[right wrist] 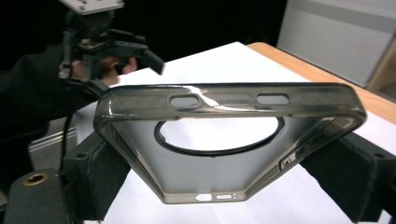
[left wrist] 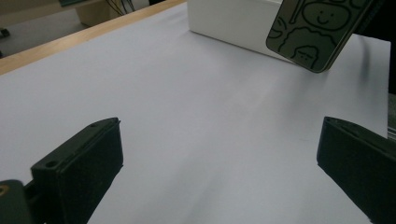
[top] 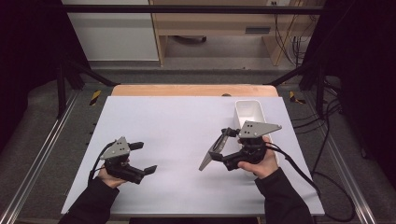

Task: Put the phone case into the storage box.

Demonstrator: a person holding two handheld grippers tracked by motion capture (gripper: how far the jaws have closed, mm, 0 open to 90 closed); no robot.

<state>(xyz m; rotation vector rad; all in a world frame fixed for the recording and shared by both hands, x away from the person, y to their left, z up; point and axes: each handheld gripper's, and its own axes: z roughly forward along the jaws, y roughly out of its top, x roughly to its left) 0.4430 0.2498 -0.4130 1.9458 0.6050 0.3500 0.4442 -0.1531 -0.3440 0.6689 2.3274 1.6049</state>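
The right gripper [top: 223, 148] is clamped on a smoky translucent phone case [right wrist: 224, 140], held clear of the white table cover [top: 177, 121], its long axis slanting down toward 7 o'clock. The white bin [top: 250, 112] sits at the gripper's 1 o'clock, just behind that hand. The left gripper [top: 142, 158] waits at 9 o'clock, jaws wide and empty, well apart from the case.

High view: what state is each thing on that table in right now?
Phone case: clamped in the right claw, lifted off the sheet, tilted.
Right claw: shut on the case.
Left claw: open, holding nothing.
White bin: upright; contents hidden.
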